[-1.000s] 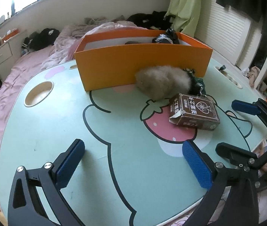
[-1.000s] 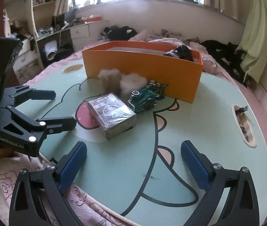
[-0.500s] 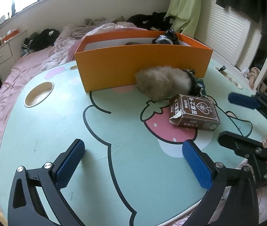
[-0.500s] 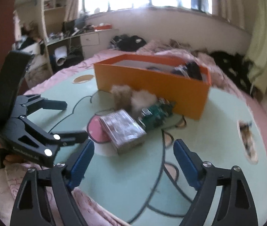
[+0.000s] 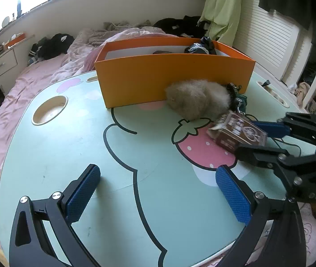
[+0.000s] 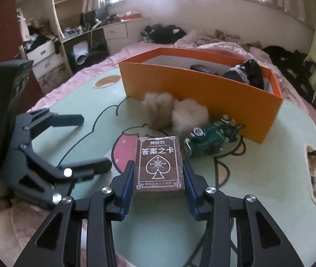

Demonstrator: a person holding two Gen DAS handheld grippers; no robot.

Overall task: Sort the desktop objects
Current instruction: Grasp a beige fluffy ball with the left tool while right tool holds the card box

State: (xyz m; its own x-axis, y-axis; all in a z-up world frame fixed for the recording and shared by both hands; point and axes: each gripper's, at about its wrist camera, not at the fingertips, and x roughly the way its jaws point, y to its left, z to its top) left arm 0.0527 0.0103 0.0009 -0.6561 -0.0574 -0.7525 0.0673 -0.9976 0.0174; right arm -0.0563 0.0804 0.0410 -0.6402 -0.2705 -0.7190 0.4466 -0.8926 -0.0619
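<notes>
From my left wrist, my left gripper (image 5: 158,191) hangs over the bench (image 5: 73,146) with its jaws wide and nothing between them. Ahead, the orange box (image 5: 173,77) stands on the bench with the fluffy toy (image 5: 199,99) against its front wall. My right gripper (image 5: 256,138) has its jaws on either side of the card box (image 5: 236,131).

From my right wrist, my jaws press both long sides of the card box (image 6: 159,163), which sits on the strawberry print. The green toy car (image 6: 211,134) lies just beside it, near the orange box (image 6: 200,93).
</notes>
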